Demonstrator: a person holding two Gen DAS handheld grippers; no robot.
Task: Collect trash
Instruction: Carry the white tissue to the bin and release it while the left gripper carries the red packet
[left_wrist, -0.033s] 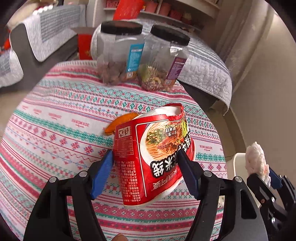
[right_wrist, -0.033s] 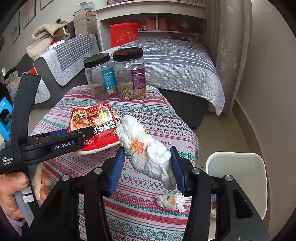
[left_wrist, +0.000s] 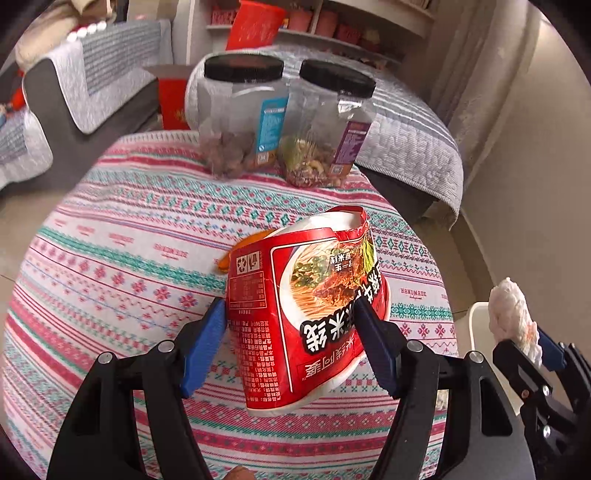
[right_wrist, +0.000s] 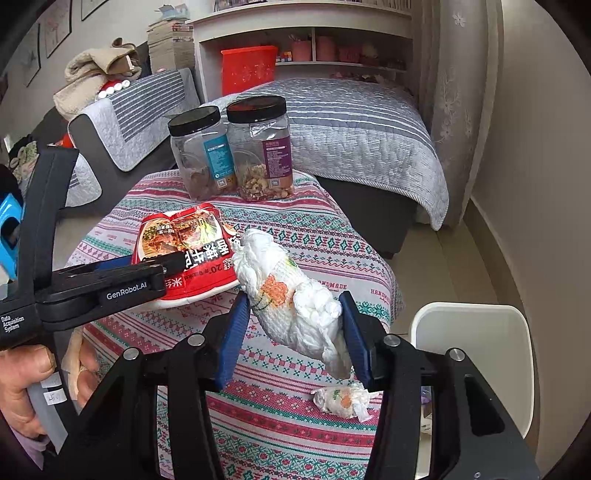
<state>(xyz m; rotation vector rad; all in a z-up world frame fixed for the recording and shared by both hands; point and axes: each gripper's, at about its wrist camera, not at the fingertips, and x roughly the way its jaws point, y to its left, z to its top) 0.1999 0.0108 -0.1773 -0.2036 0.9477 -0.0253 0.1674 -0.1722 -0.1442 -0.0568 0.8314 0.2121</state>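
My left gripper (left_wrist: 291, 328) is shut on a red crushed instant-noodle cup (left_wrist: 306, 317) and holds it above the patterned tablecloth (left_wrist: 122, 258); the cup also shows in the right wrist view (right_wrist: 188, 251). My right gripper (right_wrist: 293, 325) is shut on a crumpled white paper towel with an orange print (right_wrist: 295, 299), held above the table's right edge; the towel also shows in the left wrist view (left_wrist: 511, 314). A smaller crumpled tissue (right_wrist: 341, 400) lies on the cloth near the edge. An orange peel (left_wrist: 240, 251) lies behind the cup. A white trash bin (right_wrist: 472, 347) stands on the floor at the right.
Two clear jars with black lids, one with a blue label (right_wrist: 203, 155) and one with a purple label (right_wrist: 264, 147), stand at the table's far edge. A bed (right_wrist: 351, 122) lies behind, a grey sofa (right_wrist: 122, 122) at the left, a red bin (right_wrist: 247, 70) by the shelves.
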